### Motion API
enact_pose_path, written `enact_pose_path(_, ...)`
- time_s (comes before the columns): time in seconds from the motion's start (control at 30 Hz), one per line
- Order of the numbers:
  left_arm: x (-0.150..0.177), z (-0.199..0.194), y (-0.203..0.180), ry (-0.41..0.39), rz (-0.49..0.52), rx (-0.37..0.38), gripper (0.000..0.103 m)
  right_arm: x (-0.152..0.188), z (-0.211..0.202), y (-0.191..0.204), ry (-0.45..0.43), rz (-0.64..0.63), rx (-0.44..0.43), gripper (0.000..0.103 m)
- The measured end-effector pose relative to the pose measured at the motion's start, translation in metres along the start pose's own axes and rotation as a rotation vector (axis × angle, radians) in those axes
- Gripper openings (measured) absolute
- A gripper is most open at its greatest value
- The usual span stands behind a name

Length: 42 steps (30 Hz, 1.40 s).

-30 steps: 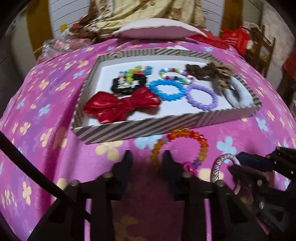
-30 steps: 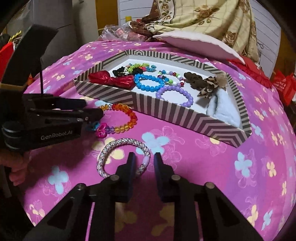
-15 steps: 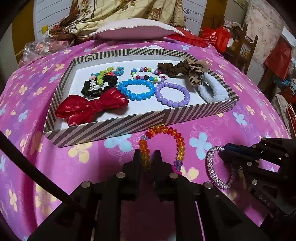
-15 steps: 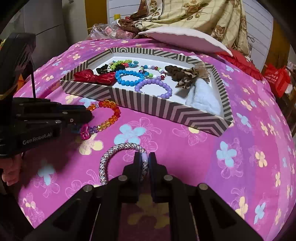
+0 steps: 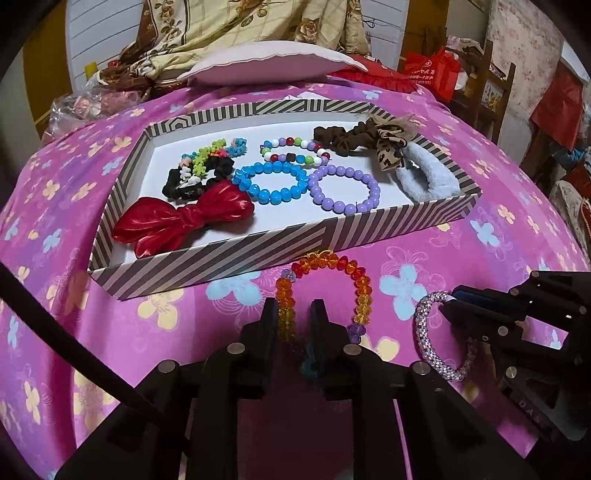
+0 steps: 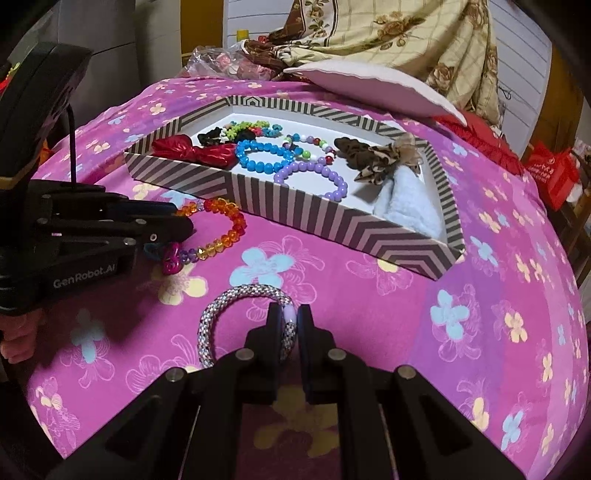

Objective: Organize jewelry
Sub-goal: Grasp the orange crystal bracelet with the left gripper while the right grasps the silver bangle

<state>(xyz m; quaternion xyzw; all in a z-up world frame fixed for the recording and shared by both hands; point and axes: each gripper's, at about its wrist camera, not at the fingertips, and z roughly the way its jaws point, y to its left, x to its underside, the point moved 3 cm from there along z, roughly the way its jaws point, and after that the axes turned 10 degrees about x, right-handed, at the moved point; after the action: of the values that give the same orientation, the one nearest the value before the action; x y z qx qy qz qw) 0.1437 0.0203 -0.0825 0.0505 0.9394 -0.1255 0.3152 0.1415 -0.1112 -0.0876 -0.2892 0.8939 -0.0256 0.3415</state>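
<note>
The left hand-held gripper (image 5: 293, 314) is clenched on the left side of the orange beaded bracelet (image 5: 360, 284), its fingers pinching the bead strand. The bracelet lies flat on the bed cover, its loop stretched away from the gripper toward the striped tray (image 5: 229, 260), its far arc almost touching the tray's near wall; a pink charm (image 6: 171, 258) hangs at the near end, as the right wrist view shows.

The right hand-held gripper (image 6: 290, 321) is clenched on the silver woven bangle (image 6: 221, 306), gripping its right side at a pale clasp section. The bangle lies flat on the cover to the right of the bracelet and apart from it, with its ring opening out to the gripper's left.

Inside the tray lie a red bow (image 5: 184, 221), a blue bead bracelet (image 5: 271, 182), a purple bead bracelet (image 5: 343, 188), a multicolour bead bracelet (image 5: 295, 151), a black scrunchie (image 5: 188, 181) with bright beads on it, a brown scrunchie (image 5: 354, 138) with a leopard bow and a pale blue fluffy band (image 5: 428, 177).

The surface is a bed with a magenta flowered cover (image 5: 498, 240). Behind the tray are a pink pillow (image 5: 273, 62) and a beige floral blanket (image 5: 240, 26). Red bags (image 5: 432, 72) and a wooden chair (image 5: 495, 92) stand at the right of the room
</note>
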Motion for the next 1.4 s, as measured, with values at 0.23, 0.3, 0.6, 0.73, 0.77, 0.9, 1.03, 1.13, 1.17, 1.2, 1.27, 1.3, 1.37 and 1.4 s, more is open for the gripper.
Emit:
enact_pose_path(0.23, 0.000, 0.001, -0.002, -0.009, 0.005, -0.020, 0.009, 0.000, 0.000, 0.000, -0.004, 0.023, -0.003, 0.008)
enact_pose_path(0.3, 0.000, 0.001, -0.002, -0.011, 0.003, -0.019, 0.009, 0.000, 0.001, 0.001, -0.003, 0.007, 0.004, 0.008)
enact_pose_path(0.6, 0.000, 0.001, -0.002, -0.024, -0.016, -0.012, 0.013, -0.001, 0.001, 0.002, 0.009, 0.003, 0.002, 0.008)
enact_pose_path(0.73, 0.000, 0.002, -0.004, -0.022, -0.016, 0.000, 0.021, -0.001, 0.001, 0.002, 0.014, 0.004, 0.001, 0.008)
enact_pose_path(0.77, 0.000, 0.002, -0.005, -0.021, -0.012, -0.002, 0.022, -0.001, 0.001, 0.002, 0.015, 0.006, 0.000, 0.008)
enact_pose_path(0.9, 0.000, 0.003, -0.008, -0.019, -0.003, -0.002, 0.025, -0.001, 0.001, 0.002, 0.017, 0.008, 0.000, 0.008)
enact_pose_path(1.03, 0.000, 0.003, -0.009, -0.016, 0.003, -0.002, 0.028, -0.001, 0.001, 0.002, 0.018, 0.011, -0.002, 0.008)
enact_pose_path(1.13, -0.001, 0.003, -0.007, -0.016, -0.011, 0.017, 0.028, -0.001, 0.001, 0.002, 0.019, 0.013, -0.004, 0.008)
enact_pose_path(1.17, -0.001, 0.002, -0.005, -0.017, -0.020, 0.025, 0.025, -0.001, 0.002, 0.001, 0.020, 0.016, -0.007, 0.008)
enact_pose_path(1.2, -0.001, 0.001, -0.003, -0.020, -0.029, 0.026, 0.021, 0.000, 0.002, 0.001, 0.022, 0.021, -0.012, 0.007)
enact_pose_path(1.27, -0.002, 0.001, 0.001, -0.017, -0.049, 0.044, 0.007, 0.000, 0.002, -0.001, 0.025, 0.033, -0.021, 0.007)
enact_pose_path(1.3, -0.002, 0.000, 0.004, -0.019, -0.072, 0.068, 0.007, -0.001, 0.001, -0.003, 0.017, 0.047, -0.020, 0.007)
enact_pose_path(1.37, -0.003, -0.004, 0.005, -0.032, -0.093, 0.093, 0.007, -0.005, -0.007, -0.008, -0.014, 0.074, -0.034, 0.007)
enact_pose_path(1.4, -0.003, -0.008, 0.004, -0.048, -0.094, 0.105, 0.007, -0.007, -0.013, -0.011, -0.038, 0.097, -0.052, 0.007)
